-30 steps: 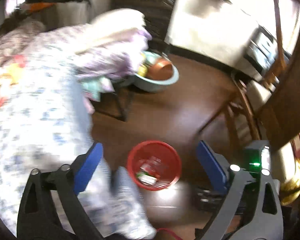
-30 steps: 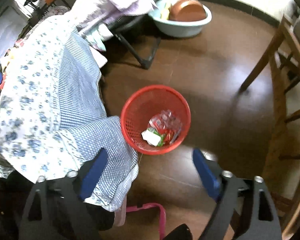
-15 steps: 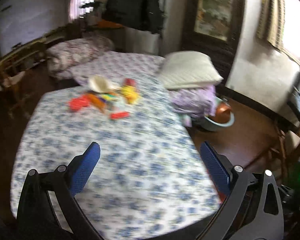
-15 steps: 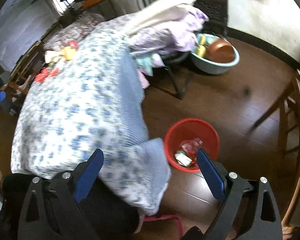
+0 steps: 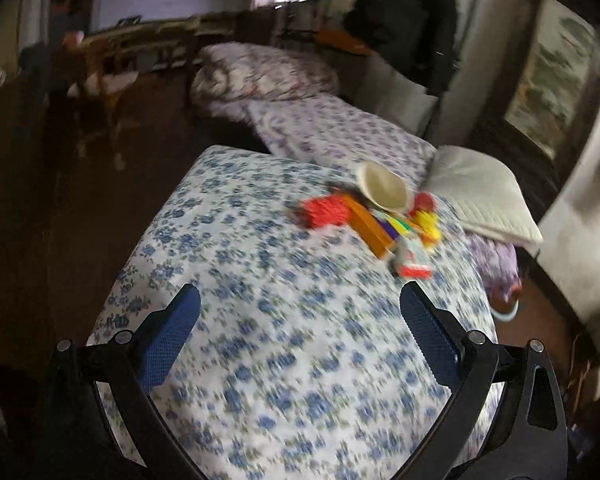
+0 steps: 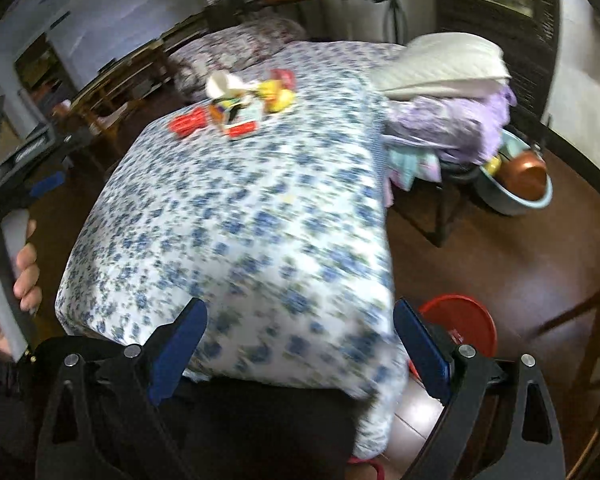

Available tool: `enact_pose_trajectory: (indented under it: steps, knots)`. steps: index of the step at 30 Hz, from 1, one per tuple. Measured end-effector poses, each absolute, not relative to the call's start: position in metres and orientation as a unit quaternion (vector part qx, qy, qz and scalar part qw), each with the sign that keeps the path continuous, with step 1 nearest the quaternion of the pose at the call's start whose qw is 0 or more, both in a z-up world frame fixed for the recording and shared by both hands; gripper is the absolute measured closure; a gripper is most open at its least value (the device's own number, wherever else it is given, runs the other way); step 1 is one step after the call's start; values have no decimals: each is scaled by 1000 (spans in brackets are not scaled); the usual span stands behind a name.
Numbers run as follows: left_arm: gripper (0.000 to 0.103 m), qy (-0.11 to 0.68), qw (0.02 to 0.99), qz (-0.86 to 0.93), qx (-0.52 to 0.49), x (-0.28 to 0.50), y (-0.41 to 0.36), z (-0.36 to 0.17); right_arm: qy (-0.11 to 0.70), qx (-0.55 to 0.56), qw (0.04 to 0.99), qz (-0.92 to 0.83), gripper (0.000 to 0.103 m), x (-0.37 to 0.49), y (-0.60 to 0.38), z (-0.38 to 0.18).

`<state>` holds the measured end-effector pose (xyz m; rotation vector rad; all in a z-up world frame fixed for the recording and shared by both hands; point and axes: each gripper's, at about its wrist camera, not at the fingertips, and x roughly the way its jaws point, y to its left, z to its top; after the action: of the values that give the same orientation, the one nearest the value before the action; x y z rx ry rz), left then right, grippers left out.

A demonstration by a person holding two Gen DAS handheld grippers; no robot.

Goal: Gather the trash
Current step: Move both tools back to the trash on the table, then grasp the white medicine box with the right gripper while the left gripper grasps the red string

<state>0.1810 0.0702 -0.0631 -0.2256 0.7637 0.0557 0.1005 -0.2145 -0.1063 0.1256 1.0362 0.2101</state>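
Observation:
A heap of trash lies on the blue-flowered bed cover (image 5: 260, 280): a red wrapper (image 5: 326, 212), an orange box (image 5: 370, 228), a white paper bowl (image 5: 382, 188), yellow pieces (image 5: 428, 226) and a red-and-white packet (image 5: 414, 262). The right wrist view shows the same heap (image 6: 236, 110) at the bed's far end. My left gripper (image 5: 300, 340) is open over the near part of the cover, nothing between its fingers. My right gripper (image 6: 300, 350) is open and empty at the bed's near corner. The red waste basket (image 6: 466, 326) stands on the floor beside the bed, partly hidden by the right finger.
A white pillow (image 5: 480, 196) and purple bedding (image 6: 448, 124) lie at the bed's right side. A blue basin (image 6: 520, 196) with a copper pot sits on the brown floor, wooden chair legs (image 6: 596, 320) further right. A hand (image 6: 24, 276) holds the left gripper's handle.
Both views swung up from the red basket on the floor to the bed top. The trash heap has come into the left wrist view and grown closer. Both grippers stayed open.

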Motion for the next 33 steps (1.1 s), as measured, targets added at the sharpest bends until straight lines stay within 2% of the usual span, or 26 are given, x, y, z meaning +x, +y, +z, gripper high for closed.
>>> enact_pose_trajectory:
  steps: [9,18,26,27,28,29,30,31,33]
  knots:
    - [7,358,922,104,-103,254,87,-70,491,50,861,118,7,168,-158,-114]
    - [7,380,915,99,-92,272,99,-95,472,8,879,73,7,292,-115,-138]
    - [7,411,899,102,-108,285,114,-115,481,12,875,46,8,332,-109,-164]
    - [7,410,900,102,-106,286,114,-115,481,11,875,44,15,335,-109,-166]
    - [7,410,900,103,-105,287,114,-115,483,10,875,45,27,338,-108,-168]
    - [7,412,900,103,-102,288,113,-117,474,2,880,41,30,338,-108,-167]
    - [7,416,898,101,-101,291,112,-118,471,0,881,42,52,339,-107,-167]
    - [7,417,898,99,-101,292,112,-119,471,-1,881,45,59,339,-108,-166]
    - [7,422,896,90,-101,295,109,-123,477,14,877,55,59,337,-112,-166]
